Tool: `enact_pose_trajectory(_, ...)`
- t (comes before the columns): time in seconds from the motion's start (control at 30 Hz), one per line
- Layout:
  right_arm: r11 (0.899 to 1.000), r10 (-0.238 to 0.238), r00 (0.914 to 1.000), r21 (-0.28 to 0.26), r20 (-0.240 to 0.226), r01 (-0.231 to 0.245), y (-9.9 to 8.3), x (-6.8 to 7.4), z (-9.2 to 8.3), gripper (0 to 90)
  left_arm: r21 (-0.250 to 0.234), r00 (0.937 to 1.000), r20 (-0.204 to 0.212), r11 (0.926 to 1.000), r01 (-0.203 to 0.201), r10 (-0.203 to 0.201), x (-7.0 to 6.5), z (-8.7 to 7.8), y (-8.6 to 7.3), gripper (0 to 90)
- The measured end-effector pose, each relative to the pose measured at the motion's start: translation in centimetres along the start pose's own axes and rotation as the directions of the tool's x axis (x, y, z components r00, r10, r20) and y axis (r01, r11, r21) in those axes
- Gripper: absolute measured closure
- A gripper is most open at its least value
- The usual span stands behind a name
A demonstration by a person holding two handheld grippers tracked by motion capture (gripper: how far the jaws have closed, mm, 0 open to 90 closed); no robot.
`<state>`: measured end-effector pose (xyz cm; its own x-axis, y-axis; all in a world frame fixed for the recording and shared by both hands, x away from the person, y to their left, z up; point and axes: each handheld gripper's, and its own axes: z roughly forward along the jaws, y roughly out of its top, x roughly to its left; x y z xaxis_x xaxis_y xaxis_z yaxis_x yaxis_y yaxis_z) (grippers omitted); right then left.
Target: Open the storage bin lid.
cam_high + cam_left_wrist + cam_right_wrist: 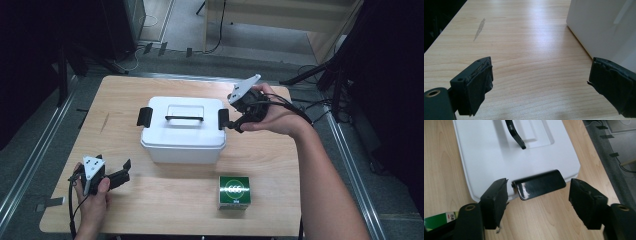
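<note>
Right tongs [231,123] at the right end of the white storage box [182,131], hand wrapped round the tool body, forearm coming in from the lower right, wrist bent so the tool points left and slightly down at the box. Grey three-cornered plate on top tilts up and away. Jaws part-open, nothing pinched: in the right gripper view the black right latch [539,184] sits in the gap between the pads, clear space either side of it, no contact that I can see.

Left tongs [120,172] parked at the near-left of the bench [150,210], hand low with the tool lying roughly level, pointing right toward the box's front-left corner. Jaws wide open, empty; left gripper view has bare wood between the pads and the box wall at the upper right, well apart from the pads.

Box: white plastic, rectangular, rounded corners, sits mid-bench, slightly back of centre. Lid is on, with a recessed panel and a black carry handle [184,118] lying across it. One black latch per short end; left latch [144,116] looks flipped outward from the lid edge, right latch glossy and also angled out from the rim.

Green carton [234,191] with a white logo stands near the front edge, right of centre, apart from the box
</note>
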<state>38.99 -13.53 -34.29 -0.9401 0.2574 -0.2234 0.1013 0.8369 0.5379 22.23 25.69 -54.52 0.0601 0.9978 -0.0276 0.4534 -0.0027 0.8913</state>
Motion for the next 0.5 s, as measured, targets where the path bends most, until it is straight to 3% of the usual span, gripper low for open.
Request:
enact_pose_trajectory(0.2, 0.998, -0.034, 0.9988, 0.049, -0.034, 0.036, 1.2, -0.1, 1.0, 39.7, 0.024, 0.9982, -0.022, 0.9982, -0.055, 0.055, -0.6, 0.3, 0.0, 5.9)
enact_pose_trajectory(0.5, 0.992, -0.107, 0.9905, 0.054, -0.087, 0.112, 3.9, 0.1, 2.4, 48.5, 0.033, 0.9957, -0.054, 0.9967, -0.074, 0.076, -0.9, 0.6, -0.2, 5.9)
